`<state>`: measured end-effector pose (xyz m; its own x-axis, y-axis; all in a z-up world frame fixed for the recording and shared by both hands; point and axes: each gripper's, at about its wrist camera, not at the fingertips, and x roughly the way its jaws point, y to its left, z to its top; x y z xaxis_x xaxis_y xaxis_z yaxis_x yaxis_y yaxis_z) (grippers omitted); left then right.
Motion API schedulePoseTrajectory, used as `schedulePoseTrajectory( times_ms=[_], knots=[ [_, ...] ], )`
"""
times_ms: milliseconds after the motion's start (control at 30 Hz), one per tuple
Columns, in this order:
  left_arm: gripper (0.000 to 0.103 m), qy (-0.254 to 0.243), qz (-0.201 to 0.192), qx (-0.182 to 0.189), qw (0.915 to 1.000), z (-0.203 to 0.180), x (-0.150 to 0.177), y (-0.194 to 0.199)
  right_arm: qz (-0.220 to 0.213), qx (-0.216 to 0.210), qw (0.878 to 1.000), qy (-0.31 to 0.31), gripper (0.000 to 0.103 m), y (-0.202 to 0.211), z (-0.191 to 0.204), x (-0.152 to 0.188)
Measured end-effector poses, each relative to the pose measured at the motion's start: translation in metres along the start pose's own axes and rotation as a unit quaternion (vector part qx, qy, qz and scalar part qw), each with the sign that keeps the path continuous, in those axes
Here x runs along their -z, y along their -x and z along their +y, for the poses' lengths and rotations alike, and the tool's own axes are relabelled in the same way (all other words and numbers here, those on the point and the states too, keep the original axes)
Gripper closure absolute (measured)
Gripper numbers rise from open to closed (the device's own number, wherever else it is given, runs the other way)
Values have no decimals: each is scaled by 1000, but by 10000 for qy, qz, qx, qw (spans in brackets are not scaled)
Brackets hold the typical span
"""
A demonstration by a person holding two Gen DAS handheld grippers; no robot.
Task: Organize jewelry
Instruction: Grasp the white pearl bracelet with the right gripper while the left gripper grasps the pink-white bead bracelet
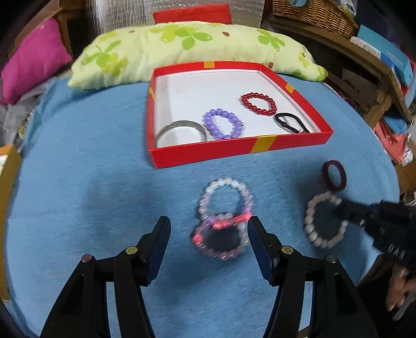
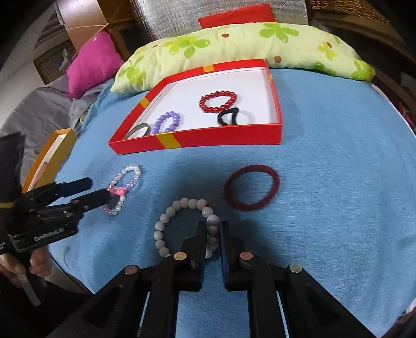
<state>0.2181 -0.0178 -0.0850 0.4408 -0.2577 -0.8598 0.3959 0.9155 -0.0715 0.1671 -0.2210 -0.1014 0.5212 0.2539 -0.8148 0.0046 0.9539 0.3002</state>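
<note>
A red box [image 1: 262, 147] [image 2: 228, 141] on the blue cloth holds a silver bangle [image 1: 180, 128], a purple bead bracelet [image 1: 223, 123], a red bead bracelet [image 1: 258, 103] and a black hair tie [image 1: 290, 122]. Two clear-pink bead bracelets [image 1: 223, 215] [image 2: 122, 188] lie overlapped in front of it. My left gripper [image 1: 209, 228] [image 2: 100, 189] is open around the nearer one. My right gripper [image 2: 212, 228] [image 1: 340, 212] is shut on the white bead bracelet [image 2: 182, 223] [image 1: 322, 221]. A maroon hair band [image 2: 251, 187] [image 1: 334, 175] lies beyond.
A green floral pillow [image 1: 192, 49] lies behind the box, with a pink cushion [image 1: 33, 59] at far left. An orange box [image 2: 49, 156] sits at the cloth's left edge. Wooden shelves and a wicker basket [image 1: 314, 13] stand at the right.
</note>
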Motion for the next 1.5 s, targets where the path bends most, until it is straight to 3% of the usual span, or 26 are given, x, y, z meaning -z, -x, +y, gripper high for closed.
schedulePoseTrajectory(
  times_ms=[333, 500, 600, 1133, 1500],
  knots=[
    [40, 361, 179, 560, 9976, 0, -15, -23, 169, -108, 9998, -89, 92, -15, 4, -3],
    [78, 319, 131, 653, 9973, 0, -17, -26, 168, -158, 9997, -98, 92, -16, 2, -3],
    [94, 294, 99, 707, 9970, 0, -17, -26, 100, -172, 9998, -72, 92, -14, 2, -4],
    [95, 32, -435, 896, 9950, -4, -19, 11, -989, -765, 9917, -285, 92, 33, 6, -15],
    [95, 74, -736, 1019, 9920, -2, -25, 33, -1208, -1019, 9866, -395, 92, 43, 9, -22]
  ],
)
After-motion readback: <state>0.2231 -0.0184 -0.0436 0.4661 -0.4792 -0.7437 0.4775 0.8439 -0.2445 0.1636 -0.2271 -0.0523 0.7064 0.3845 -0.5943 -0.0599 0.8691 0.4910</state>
